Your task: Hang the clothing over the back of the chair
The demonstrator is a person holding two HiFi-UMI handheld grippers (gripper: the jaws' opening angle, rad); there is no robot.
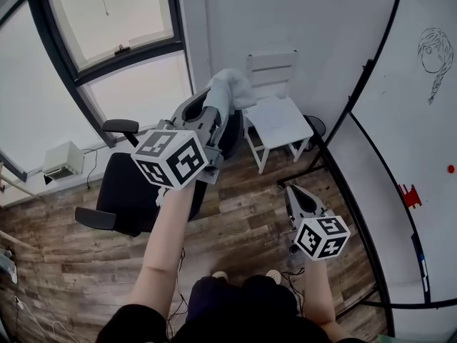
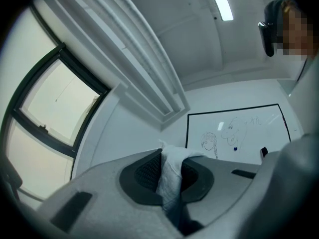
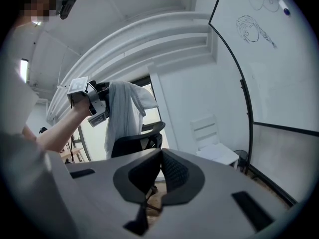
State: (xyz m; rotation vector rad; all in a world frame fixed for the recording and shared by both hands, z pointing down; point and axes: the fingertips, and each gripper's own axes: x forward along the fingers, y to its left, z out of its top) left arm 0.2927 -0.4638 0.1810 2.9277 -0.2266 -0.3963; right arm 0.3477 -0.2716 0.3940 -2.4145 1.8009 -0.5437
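My left gripper [image 1: 214, 109] is raised and shut on a white garment [image 1: 230, 88], which bunches above its fingertips. In the left gripper view the cloth [image 2: 169, 183] is pinched between the closed pads of the left gripper [image 2: 172, 158]. The black office chair [image 1: 125, 191] stands right under that arm, its backrest below the gripper. In the right gripper view the garment [image 3: 124, 118] hangs down from the left gripper [image 3: 99, 103], just above the chair's back [image 3: 142, 139]. My right gripper [image 1: 296, 191] is low on the right, its jaws [image 3: 161, 153] shut with nothing between them.
A white wooden chair [image 1: 278, 116] stands against the wall behind the black one, with a small dark bin [image 1: 314, 126] beside it. A whiteboard [image 1: 414, 120] runs along the right. Windows [image 1: 107, 20] fill the left wall, with a white box [image 1: 63, 159] below them.
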